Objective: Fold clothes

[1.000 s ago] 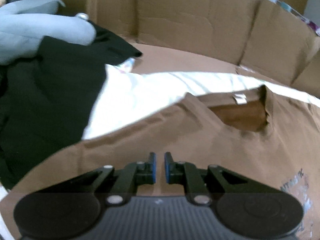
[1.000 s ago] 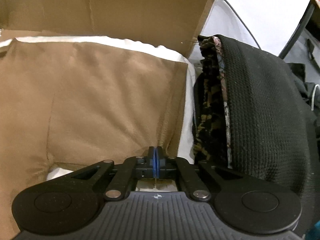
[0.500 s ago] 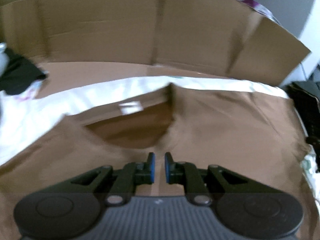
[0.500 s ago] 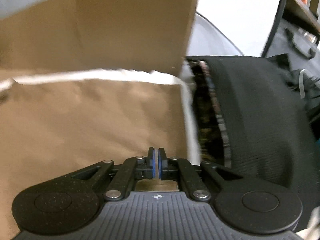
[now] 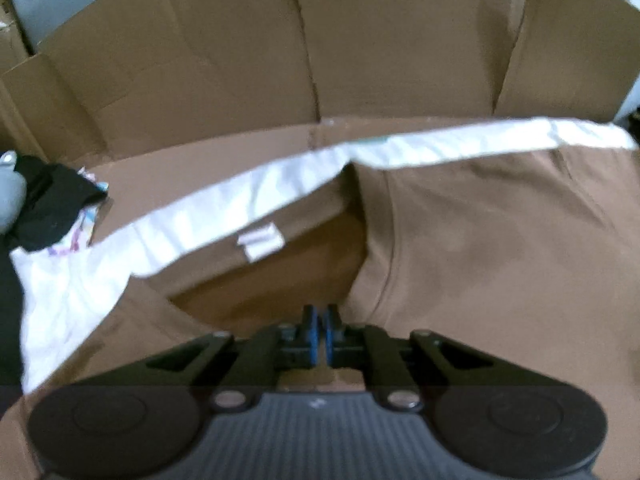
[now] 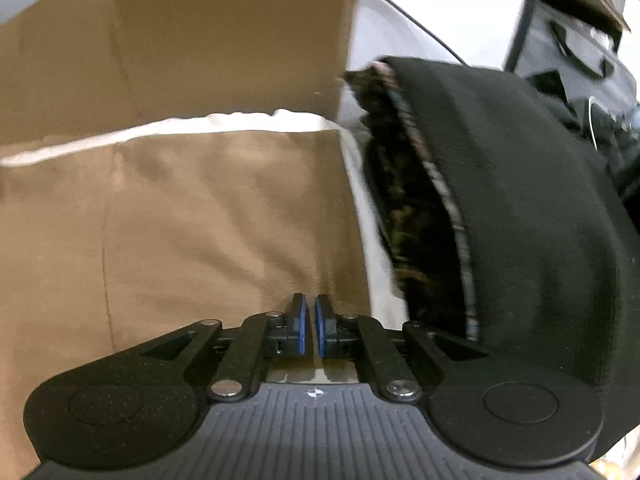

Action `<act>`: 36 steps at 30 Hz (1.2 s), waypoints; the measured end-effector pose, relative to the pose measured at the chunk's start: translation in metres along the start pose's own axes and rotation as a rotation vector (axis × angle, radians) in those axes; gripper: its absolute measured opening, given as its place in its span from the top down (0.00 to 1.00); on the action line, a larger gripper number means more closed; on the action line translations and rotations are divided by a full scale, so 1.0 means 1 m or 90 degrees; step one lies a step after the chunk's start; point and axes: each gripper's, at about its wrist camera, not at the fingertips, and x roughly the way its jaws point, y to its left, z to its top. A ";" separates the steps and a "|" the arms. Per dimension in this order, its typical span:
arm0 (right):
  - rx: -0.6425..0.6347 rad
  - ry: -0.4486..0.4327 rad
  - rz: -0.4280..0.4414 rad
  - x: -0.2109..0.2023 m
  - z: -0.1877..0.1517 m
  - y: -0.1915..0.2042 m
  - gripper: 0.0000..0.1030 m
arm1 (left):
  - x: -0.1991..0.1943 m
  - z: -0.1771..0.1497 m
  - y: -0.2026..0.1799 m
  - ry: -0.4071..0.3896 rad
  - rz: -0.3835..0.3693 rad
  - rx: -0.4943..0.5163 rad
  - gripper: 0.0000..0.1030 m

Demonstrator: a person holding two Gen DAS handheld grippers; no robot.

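Two tools work one soft brown cotton T-shirt (image 5: pixel 500 240), spread flat over a white cloth (image 5: pixel 192 216) on the cardboard-lined surface (image 5: pixel 208 160). Left tool (image 5: pixel 319 336), fingers slightly parted, pinches nothing at the collar. Right tool (image 6: pixel 307 326), likewise parted and empty, sits at the shirt's edge. Any fold should keep edges aligned. No containers show.

Both grippers changed their jaw gaps

The right gripper (image 6: pixel 311 330) has parted slightly from fully pressed, while the left gripper (image 5: pixel 320 338) has narrowed, the brown shirt's (image 5: pixel 500 248) collar now at twelve o'clock.
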 end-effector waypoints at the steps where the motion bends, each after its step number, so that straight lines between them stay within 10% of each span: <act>1: 0.001 0.000 0.000 -0.002 0.001 -0.002 0.91 | 0.000 0.005 -0.005 -0.006 -0.013 0.004 0.95; 15: 0.035 -0.014 0.005 -0.028 -0.004 -0.014 0.79 | 0.014 0.068 -0.083 -0.066 -0.192 0.069 0.94; 19: 0.031 -0.032 0.002 -0.031 -0.003 -0.013 0.66 | 0.025 0.075 -0.101 -0.064 -0.212 0.094 0.94; 36: 0.023 -0.030 -0.002 0.002 0.001 -0.011 0.65 | 0.058 0.091 -0.144 -0.053 -0.220 0.142 0.94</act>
